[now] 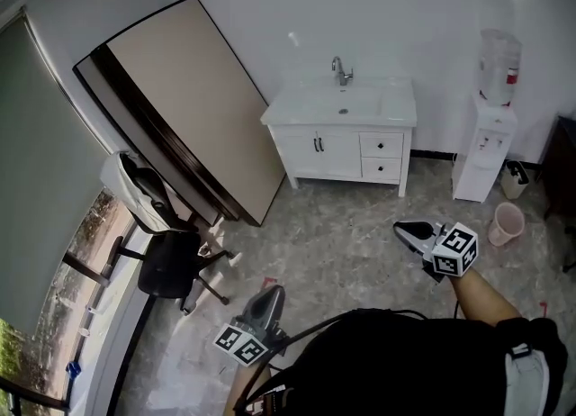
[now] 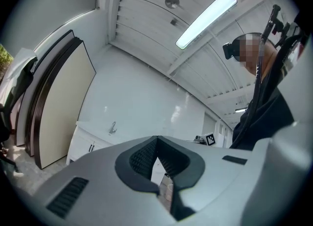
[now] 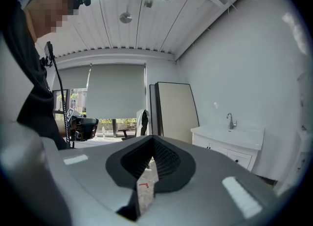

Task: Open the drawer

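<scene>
**Plainly out of reach: the drawer lies across the floor, both grippers shut**

Two drawers sit stacked in the right part of the white vanity (image 1: 342,126), an upper drawer (image 1: 382,144) and a lower drawer (image 1: 381,167), to the right of its two doors and under the basin top. The task does not say which one is meant. Each has a flat white front with a single small dark knob at its centre.

The front looks stiff and the box is probably light, so it should slide straight out on its runners. The knob is the only place to take hold. It is small and likely smooth, so the jaws should close squarely on it and pull level, or they may slip off.

The left gripper (image 1: 269,294) and the right gripper (image 1: 409,230) are both well apart from the vanity, over bare floor. Each has its jaws closed together with nothing between them.
</scene>
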Tool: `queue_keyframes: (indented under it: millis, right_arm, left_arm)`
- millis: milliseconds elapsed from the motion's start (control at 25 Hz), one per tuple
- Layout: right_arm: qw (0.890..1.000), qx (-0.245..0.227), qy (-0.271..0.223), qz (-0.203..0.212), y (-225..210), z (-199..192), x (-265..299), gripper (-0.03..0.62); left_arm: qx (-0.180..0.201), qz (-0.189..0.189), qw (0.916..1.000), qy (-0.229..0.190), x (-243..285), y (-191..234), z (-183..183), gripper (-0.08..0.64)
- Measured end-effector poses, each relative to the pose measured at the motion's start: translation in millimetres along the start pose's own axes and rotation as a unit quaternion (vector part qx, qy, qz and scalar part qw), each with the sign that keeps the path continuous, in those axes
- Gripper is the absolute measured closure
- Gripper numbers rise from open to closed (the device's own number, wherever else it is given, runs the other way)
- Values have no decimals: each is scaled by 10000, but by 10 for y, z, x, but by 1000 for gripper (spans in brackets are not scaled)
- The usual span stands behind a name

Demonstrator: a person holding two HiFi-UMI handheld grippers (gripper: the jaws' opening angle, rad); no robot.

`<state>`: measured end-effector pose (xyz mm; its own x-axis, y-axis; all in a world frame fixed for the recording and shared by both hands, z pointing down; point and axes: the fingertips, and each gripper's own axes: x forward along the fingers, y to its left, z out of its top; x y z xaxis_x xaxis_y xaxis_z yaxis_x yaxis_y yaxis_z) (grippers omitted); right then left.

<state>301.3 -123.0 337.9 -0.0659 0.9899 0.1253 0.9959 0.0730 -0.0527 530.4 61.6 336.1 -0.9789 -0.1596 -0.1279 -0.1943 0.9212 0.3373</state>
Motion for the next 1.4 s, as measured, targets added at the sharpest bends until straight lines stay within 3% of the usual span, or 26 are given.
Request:
queue_keyframes:
  millis: [160,400,760,1120,1400]
  right_arm:
    - [9996,77,-24,-265,7,120,406,594]
    - [9993,-28,-127,-343,108,397,1255,594]
    - [9987,-9,-29,-508,191,452,2183,594]
    - [9989,72,70,-449,-22,420,2661,594]
    - [9998,172,-15,-138,-709,375,2947,594]
  left_arm:
    - [-5,-244,9997,94,49,508,265,560]
    - [81,-507,9985,168,74,1267,716,560]
    - [37,-562,9980,282,-80,2253,952,560]
    - [-95,-495,9981,353,53,2705,977,560]
    - [82,-263,9988,405,653,2862,1003,560]
